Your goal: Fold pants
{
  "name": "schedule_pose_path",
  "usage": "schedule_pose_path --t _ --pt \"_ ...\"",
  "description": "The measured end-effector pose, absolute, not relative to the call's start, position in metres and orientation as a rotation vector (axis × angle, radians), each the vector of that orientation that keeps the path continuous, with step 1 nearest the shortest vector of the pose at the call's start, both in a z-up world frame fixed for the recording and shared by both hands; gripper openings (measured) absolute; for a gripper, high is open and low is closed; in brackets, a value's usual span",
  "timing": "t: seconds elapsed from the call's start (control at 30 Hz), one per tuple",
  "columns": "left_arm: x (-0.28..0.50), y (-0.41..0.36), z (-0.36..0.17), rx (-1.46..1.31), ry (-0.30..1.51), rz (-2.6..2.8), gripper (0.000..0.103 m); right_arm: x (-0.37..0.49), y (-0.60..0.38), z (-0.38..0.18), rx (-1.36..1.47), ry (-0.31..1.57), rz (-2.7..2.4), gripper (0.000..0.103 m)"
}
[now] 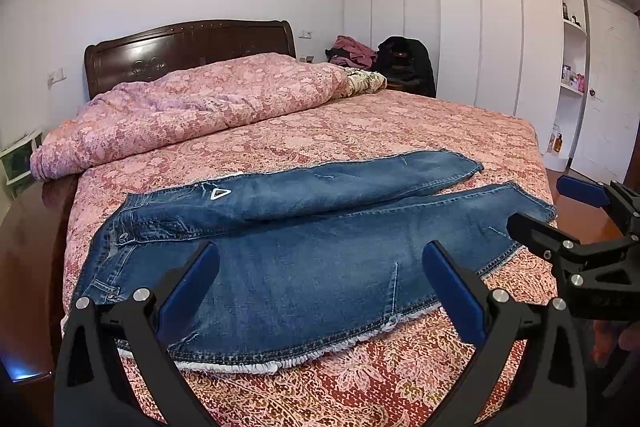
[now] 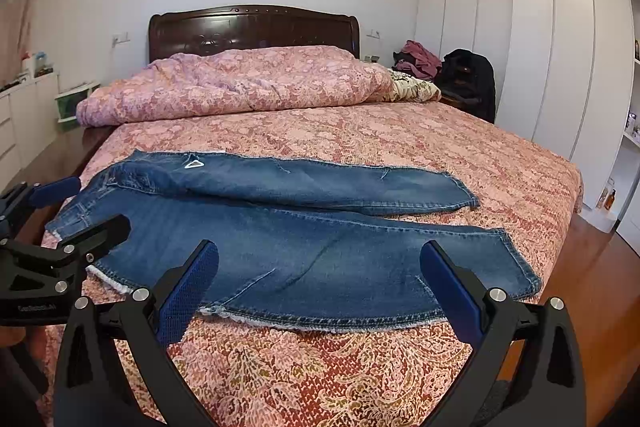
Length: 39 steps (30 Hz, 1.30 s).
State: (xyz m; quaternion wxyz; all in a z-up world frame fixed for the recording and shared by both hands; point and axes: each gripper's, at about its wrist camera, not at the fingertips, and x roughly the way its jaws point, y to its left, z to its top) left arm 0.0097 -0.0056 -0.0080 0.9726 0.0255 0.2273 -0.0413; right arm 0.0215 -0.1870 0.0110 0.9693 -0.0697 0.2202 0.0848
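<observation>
The jeans point(image 1: 304, 251) lie spread flat across the near part of the bed point(image 1: 400, 123), their long axis running side to side along the foot edge rather than away from me. The waistband point(image 1: 116, 239) sits toward the left foot corner, the two leg hems point(image 2: 516, 263) toward the right edge. The legs are not stacked: the far leg point(image 2: 320, 183) angles off slightly from the near leg point(image 2: 304, 267), overlapping it only near the seat, and a white triangle mark point(image 1: 220, 193) shows on the far leg near the hip.

My left gripper point(image 1: 320, 285) hangs just short of the near side seam, over the thigh and seat, both blue pads spread wide with nothing between them. My right gripper point(image 2: 320, 285) is likewise spread wide and empty, poised before the knee-to-hem stretch of the near leg. So the cloth lies straight ahead and below both tools, and each one already has its own half: left nearer the waist, right nearer the hems.

I judge no fold is made yet. The first move, as I read it, is to bring one leg over the other, and that turns on the long axis: the frayed near edge point(image 1: 256, 363) runs parallel to the line between my two tools, so both can take it together and carry it toward the headboard point(image 2: 252, 27). The risk is lifting unevenly, so that the denim twists
</observation>
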Motion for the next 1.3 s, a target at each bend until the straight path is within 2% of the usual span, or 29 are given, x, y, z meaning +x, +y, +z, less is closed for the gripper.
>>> schedule_pose_path --t 0.83,1.3 --pt "0.016 0.003 -0.014 0.020 0.503 -0.071 0.101 0.028 -0.186 0.002 -0.151 0.482 0.174 0.100" --pt "0.045 0.028 -0.008 0.074 0.549 -0.094 0.101 0.055 -0.197 -0.011 -0.070 0.630 0.172 0.100"
